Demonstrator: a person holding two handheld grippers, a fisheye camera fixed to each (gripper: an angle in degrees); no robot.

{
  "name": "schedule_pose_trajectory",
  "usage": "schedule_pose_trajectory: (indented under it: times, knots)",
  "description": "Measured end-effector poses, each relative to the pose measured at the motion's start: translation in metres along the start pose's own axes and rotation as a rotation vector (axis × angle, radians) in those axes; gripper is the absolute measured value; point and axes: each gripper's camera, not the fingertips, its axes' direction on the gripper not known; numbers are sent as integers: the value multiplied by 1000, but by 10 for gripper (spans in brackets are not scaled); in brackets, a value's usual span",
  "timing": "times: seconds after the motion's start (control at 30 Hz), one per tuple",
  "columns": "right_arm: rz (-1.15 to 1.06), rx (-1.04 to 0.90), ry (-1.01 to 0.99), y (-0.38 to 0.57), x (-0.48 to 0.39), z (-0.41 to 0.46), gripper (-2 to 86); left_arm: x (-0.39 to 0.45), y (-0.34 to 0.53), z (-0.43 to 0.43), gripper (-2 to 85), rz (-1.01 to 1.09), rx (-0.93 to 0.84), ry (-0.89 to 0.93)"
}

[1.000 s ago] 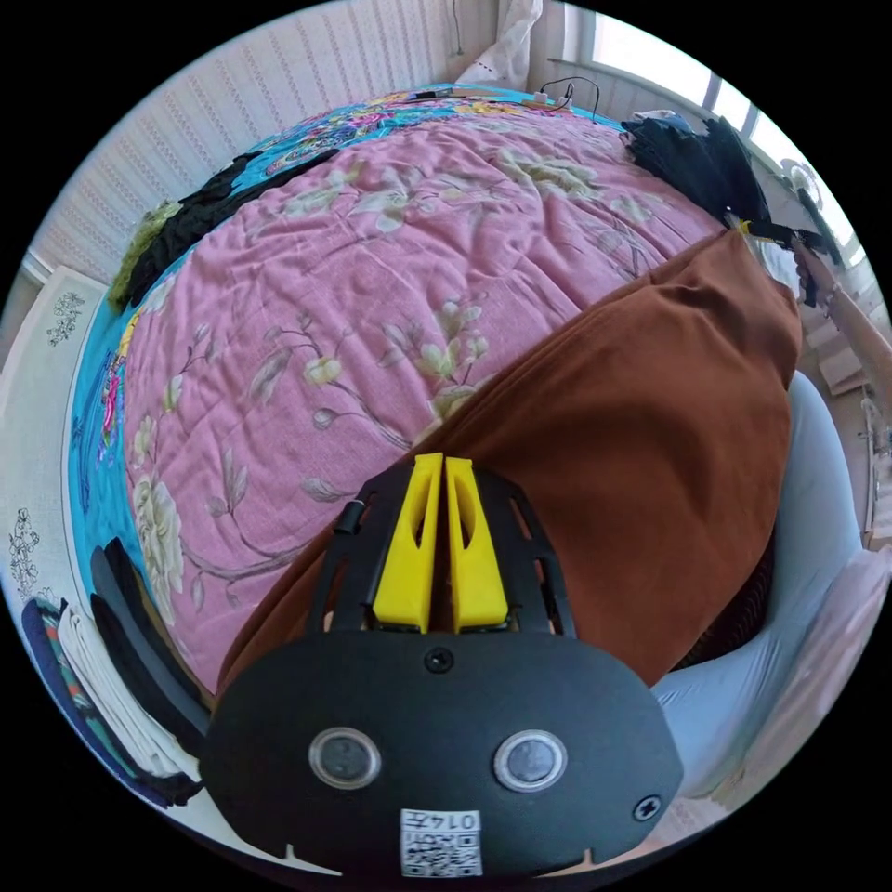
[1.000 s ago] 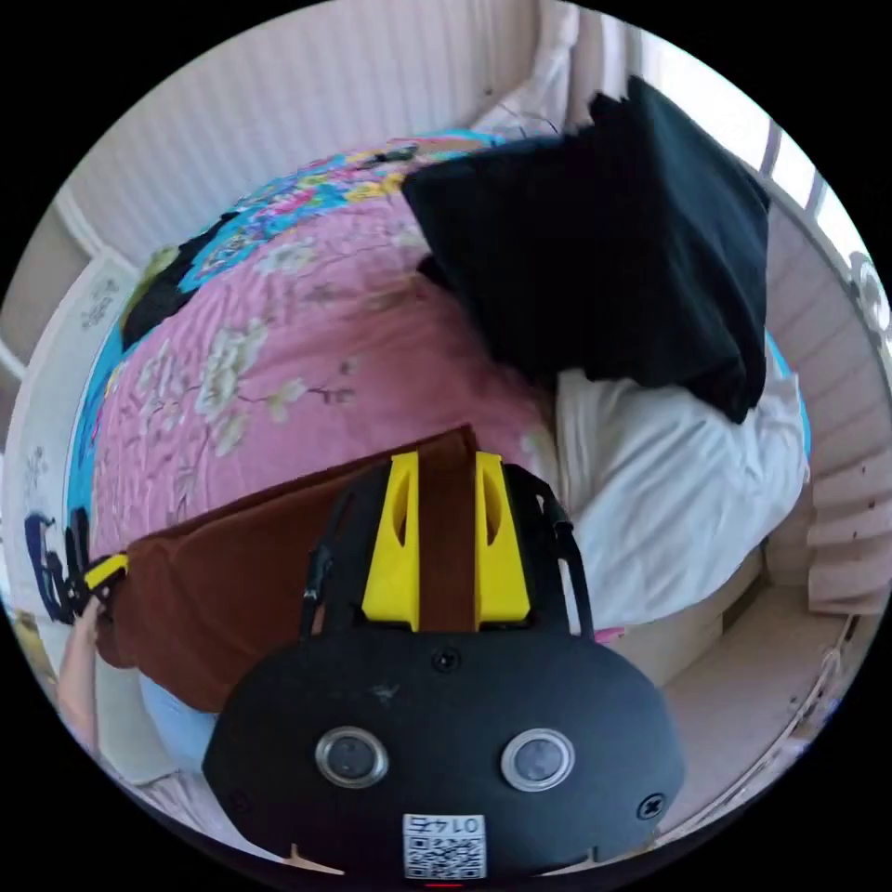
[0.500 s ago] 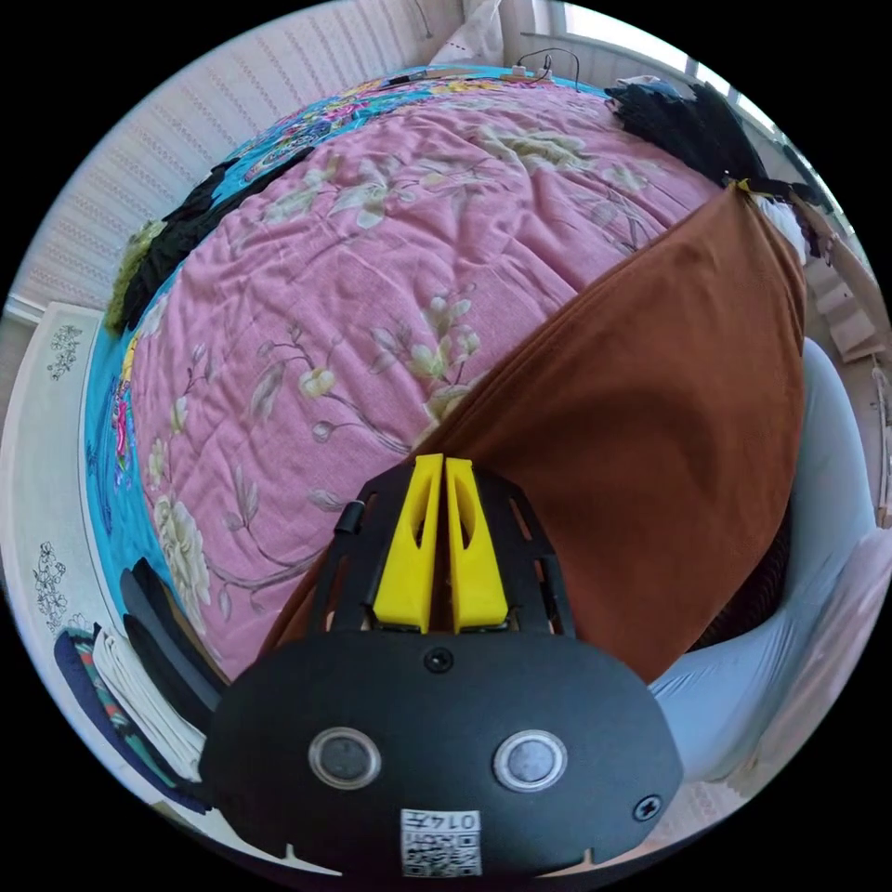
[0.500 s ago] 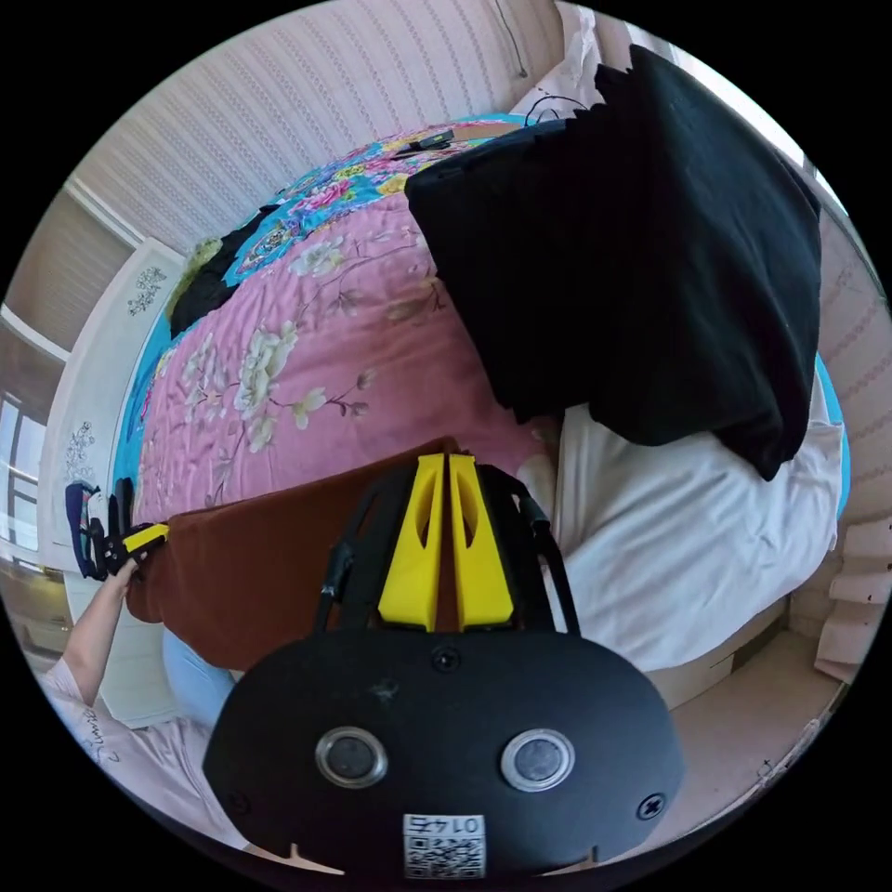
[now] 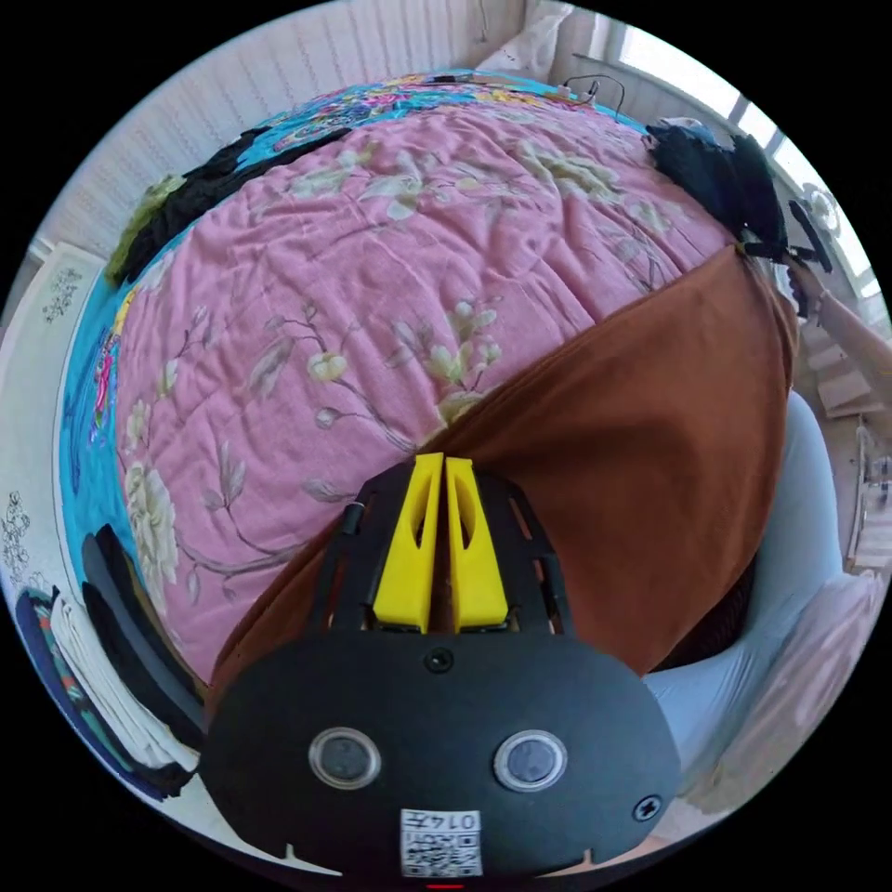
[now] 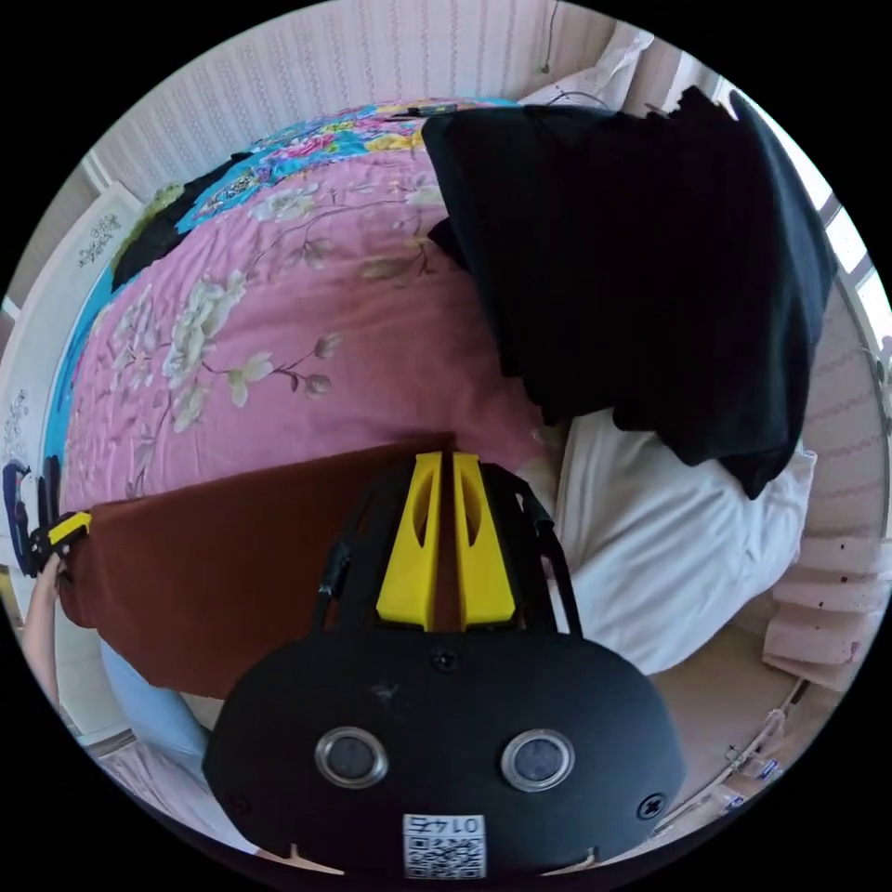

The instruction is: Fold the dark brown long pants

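The dark brown pants (image 5: pixel 641 446) hang stretched between the two grippers above the near edge of the bed. My left gripper (image 5: pixel 442 462) is shut on one upper corner of the cloth. In the left gripper view the right gripper (image 5: pixel 757 249) holds the far corner at the upper right. My right gripper (image 6: pixel 452 458) is shut on its corner of the pants (image 6: pixel 232 567). In the right gripper view the left gripper (image 6: pixel 58 531) pinches the other corner at the far left, with a hand below it.
A pink floral quilt (image 5: pixel 372 279) covers the bed. A black garment (image 6: pixel 641 269) lies over a white pillow (image 6: pixel 669 548) on the right. Dark clothes (image 5: pixel 186 200) lie along the far edge. Folded items (image 5: pixel 102 660) sit at the left. The person's light blue trousers (image 5: pixel 790 548) show below the cloth.
The right gripper's jaws closed from a wide hold on the cloth a second ago to a tight pinch. Both cameras shifted slightly; the pants stay stretched between the grippers.
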Motion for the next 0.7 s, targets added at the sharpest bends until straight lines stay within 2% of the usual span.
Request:
schedule_pose_trajectory:
  times: [0.1, 0.2, 0.3, 0.43, 0.5, 0.57, 0.63, 0.7]
  knots:
    - [-21, 112, -11, 31, -10, -31, -2, -7, 20, -23, -8, -40, 29, 32]
    - [-62, 211, -9, 78, -30, -57, -4, -6, 66, -60, -7, -63, 141, -77]
    - [-114, 230, -71, 128, -64, -63, -6, -6, 134, -92, -5, -129, 248, -143]
    - [-252, 145, -206, 175, -141, -43, -6, -14, 229, -107, -1, -325, 288, -213]
    - [-402, 75, -271, 195, -212, -27, -7, -19, 284, -105, -1, -453, 250, -225]
    - [-508, 38, -301, 205, -266, -17, -8, -18, 316, -103, -4, -523, 239, -154]
    - [-635, -2, -330, 211, -321, -7, -9, -1, 332, -102, -8, -488, 281, -50]
    - [-768, -49, -304, 213, -388, 4, -9, 44, 327, -99, -9, -355, 349, -4]
